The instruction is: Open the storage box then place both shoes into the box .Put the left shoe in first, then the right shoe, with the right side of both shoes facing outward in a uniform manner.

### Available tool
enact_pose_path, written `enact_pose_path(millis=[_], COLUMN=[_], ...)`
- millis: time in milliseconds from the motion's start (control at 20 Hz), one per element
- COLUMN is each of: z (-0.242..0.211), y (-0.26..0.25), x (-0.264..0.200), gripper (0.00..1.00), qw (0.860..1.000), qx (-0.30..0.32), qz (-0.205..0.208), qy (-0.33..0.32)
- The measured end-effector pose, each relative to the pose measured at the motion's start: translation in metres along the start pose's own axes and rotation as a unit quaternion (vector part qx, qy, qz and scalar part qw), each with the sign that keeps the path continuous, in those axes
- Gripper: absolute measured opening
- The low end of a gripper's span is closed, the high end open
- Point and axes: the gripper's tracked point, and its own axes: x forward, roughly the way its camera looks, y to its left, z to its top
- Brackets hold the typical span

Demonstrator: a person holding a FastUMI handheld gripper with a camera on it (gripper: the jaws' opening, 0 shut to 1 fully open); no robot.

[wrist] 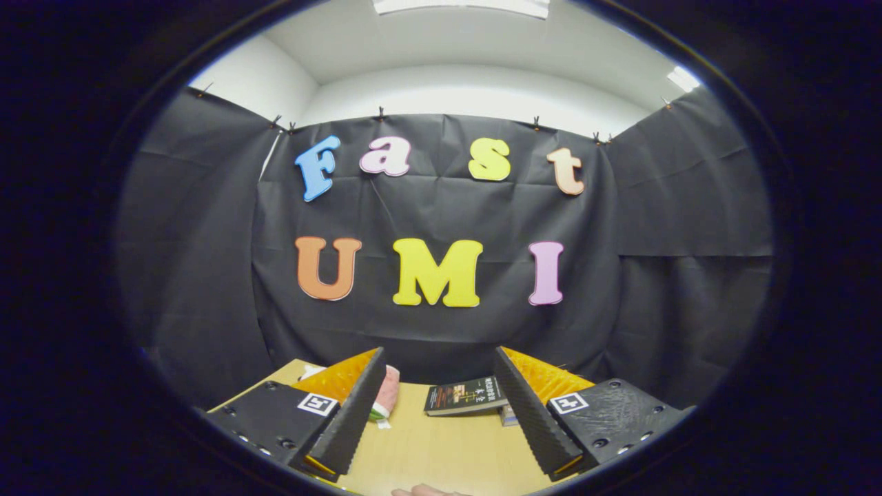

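we are holding the gripper (pixel 441 413) level above the table (pixel 441 448), its fingers standing wide apart and gripping nothing; only bare tabletop is showing between them. beyond the fingers, toward the far edge of the table, a dark book (pixel 463 396) is lying on top of another, and a pink and white thing (pixel 387 394) is peeking out behind the left finger, too hidden for us to name it. at the near edge a bit of a hand (pixel 428 490) is showing. we are not seeing the storage box or either shoe here, so we cannot tell where they are lying or which step is in hand. we are judging that any next move calls for tilting the gripper down to find the box and the shoes.
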Motion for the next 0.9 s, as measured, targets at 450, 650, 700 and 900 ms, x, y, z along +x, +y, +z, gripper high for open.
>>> enact_pose_path(millis=[450, 650, 700, 900], z=[-0.012, -0.001, 0.004, 0.014], y=[-0.007, 0.005, 0.011, 0.033], x=[0.014, 0.016, 0.015, 0.01], gripper=[0.96, 0.96, 0.96, 0.95], qw=[1.0, 1.0, 1.0, 1.0], qx=[0.007, -0.004, -0.005, -0.018], qz=[0.023, 0.012, 0.013, 0.013], qy=[0.008, 0.006, 0.001, -0.013])
